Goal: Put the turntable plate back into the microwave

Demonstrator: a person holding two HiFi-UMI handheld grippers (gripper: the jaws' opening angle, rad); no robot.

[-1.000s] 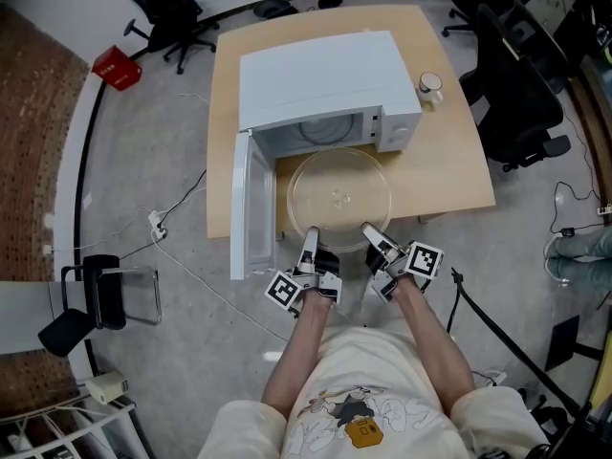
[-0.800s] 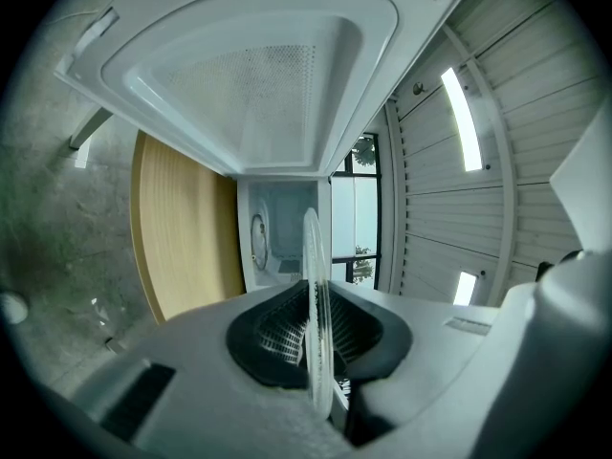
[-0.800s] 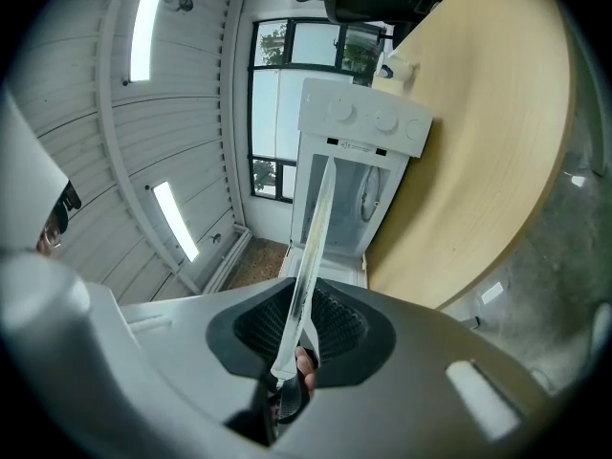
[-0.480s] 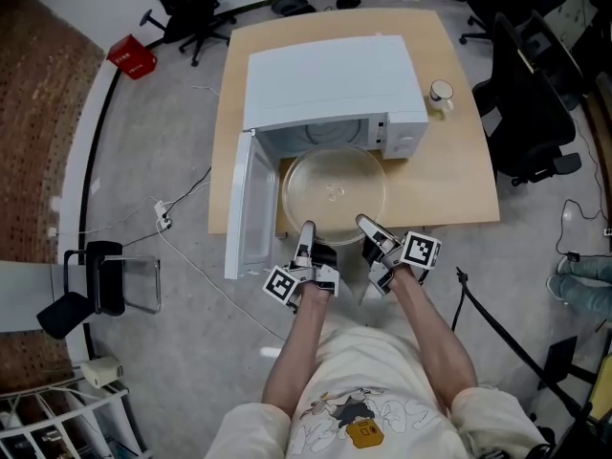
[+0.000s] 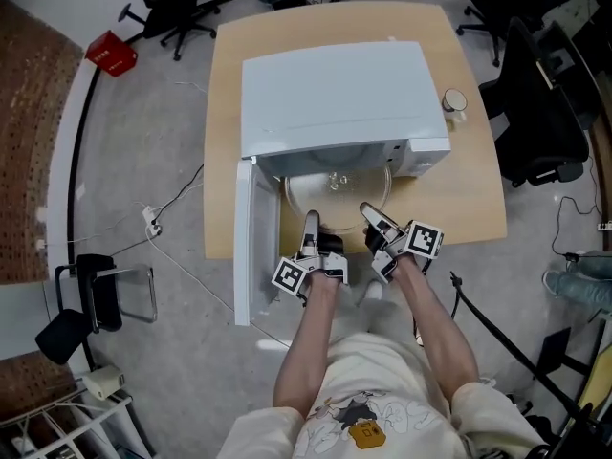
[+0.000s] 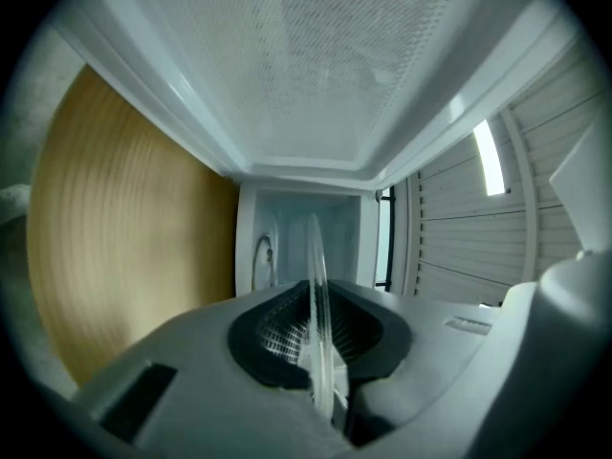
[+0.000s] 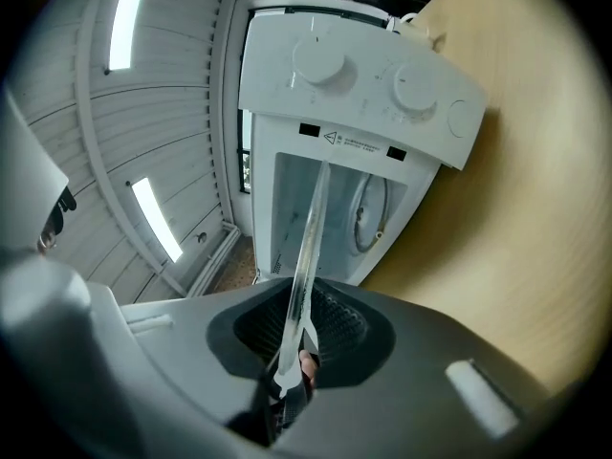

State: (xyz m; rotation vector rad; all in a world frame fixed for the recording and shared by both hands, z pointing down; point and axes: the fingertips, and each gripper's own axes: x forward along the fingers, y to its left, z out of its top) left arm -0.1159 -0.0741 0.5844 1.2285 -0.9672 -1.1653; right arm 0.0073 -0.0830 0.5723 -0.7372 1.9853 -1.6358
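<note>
Holding the turntable plate level, I am pinching its near rim with the left gripper and the right gripper, side by side; it is lying half inside the microwave, so I am judging the next push straight inward.
</note>
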